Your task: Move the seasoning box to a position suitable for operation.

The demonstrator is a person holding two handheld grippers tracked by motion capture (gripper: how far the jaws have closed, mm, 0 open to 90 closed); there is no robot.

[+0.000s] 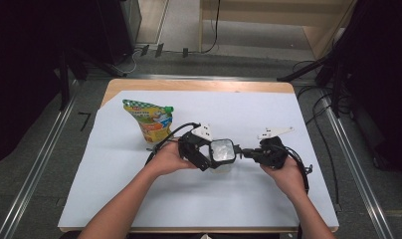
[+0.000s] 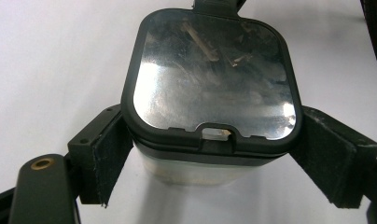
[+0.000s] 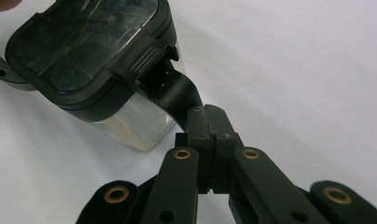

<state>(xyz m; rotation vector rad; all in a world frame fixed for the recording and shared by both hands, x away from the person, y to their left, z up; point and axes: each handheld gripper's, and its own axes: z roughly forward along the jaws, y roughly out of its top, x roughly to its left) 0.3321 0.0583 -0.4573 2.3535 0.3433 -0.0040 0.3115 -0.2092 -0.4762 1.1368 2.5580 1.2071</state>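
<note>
Right gripper view looks along the right gripper (image 3: 213, 140), whose jaws are together and pinched on the black latch flap (image 3: 175, 91) that hangs from one side of the container's lid (image 3: 91, 51). Left gripper view has the left gripper (image 2: 210, 161) with its jaws clamped on the container (image 2: 210, 121), one felt pad (image 2: 109, 154) against each side just under the black lid rim, the clear body showing below. From the high view the container (image 1: 222, 152) sits on the white sheet of the bench (image 1: 249, 199), near its middle and closer to the near edge, between the left gripper (image 1: 201, 152) and the right gripper (image 1: 253, 153). A printed refill pouch (image 1: 151, 122) stands well apart toward the far left corner. The work looks like opening the lid by its latch. The risk lies in that thin hold: the flap is narrow and slanted, so a pull off its line could let it slide out of the jaws. A hard tug could also drag the container through the left pads, since they grip only a shallow band below the rim, or tip it on the sheet and spill whatever is inside, which I cannot make out through the glossy lid.
</note>
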